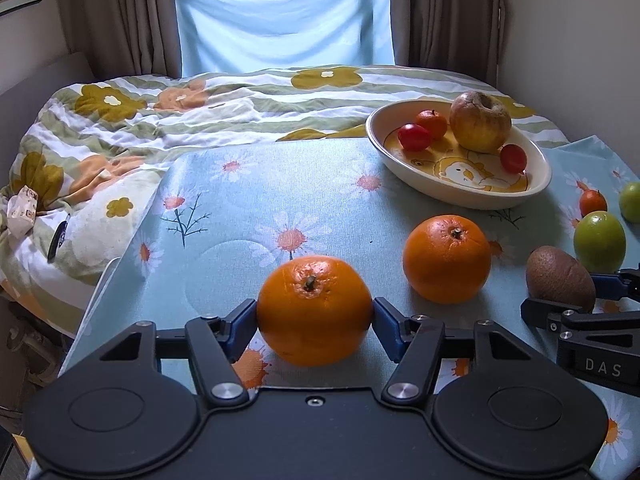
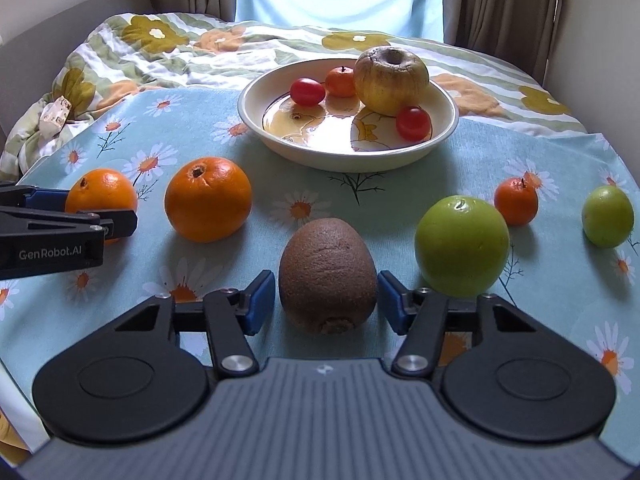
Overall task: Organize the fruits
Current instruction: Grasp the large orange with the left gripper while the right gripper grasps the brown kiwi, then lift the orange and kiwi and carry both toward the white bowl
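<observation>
Both wrist views close, tilted down, sharing bowl (image 1: 460, 196).

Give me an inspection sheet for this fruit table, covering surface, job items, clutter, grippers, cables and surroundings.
Surface: daisy-print tablecloth, flat.
Job's things: bowl holding an apple, two cherry tomatoes and a small tangerine. Loose on the cloth: two oranges, a kiwi, a large green fruit, a small green fruit and another small tangerine.
Clutter: nothing seen.
Grippers: left gripper has its pads against the near orange; right gripper straddles the kiwi, narrow gaps showing, not yet pressing.
Cables: nothing seen.
Surroundings: bed with flowered quilt behind the table, curtained window.
</observation>
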Available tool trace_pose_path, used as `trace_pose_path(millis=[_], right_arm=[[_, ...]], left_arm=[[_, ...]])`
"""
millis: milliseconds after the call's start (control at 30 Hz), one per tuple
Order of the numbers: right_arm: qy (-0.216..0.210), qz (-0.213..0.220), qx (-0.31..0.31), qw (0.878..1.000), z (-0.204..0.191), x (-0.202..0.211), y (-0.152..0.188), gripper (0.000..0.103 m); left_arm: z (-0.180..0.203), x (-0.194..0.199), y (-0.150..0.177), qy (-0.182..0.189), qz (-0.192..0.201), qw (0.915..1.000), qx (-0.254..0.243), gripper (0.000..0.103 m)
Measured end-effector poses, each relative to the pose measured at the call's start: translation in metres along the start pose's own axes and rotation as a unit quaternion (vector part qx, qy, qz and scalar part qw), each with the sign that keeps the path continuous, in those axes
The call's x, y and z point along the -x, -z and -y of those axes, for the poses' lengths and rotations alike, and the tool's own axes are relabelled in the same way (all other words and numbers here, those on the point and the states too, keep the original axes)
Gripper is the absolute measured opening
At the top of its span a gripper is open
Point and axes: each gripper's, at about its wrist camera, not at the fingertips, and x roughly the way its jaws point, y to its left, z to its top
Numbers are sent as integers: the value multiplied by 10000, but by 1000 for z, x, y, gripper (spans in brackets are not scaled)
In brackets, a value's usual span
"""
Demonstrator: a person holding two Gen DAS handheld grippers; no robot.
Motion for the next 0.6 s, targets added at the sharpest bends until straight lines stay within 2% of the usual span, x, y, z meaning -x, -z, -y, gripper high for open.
trace_pose_path(millis=[333, 600], right_arm=[[-26, 61, -184, 9998, 2, 2, 0, 61], [-54, 124, -214, 9997, 1, 9, -2, 61]], left_arm=[[-4, 4, 4, 74, 14, 9999, 87, 66], [-3, 14, 9, 137, -1, 9997, 180, 65]])
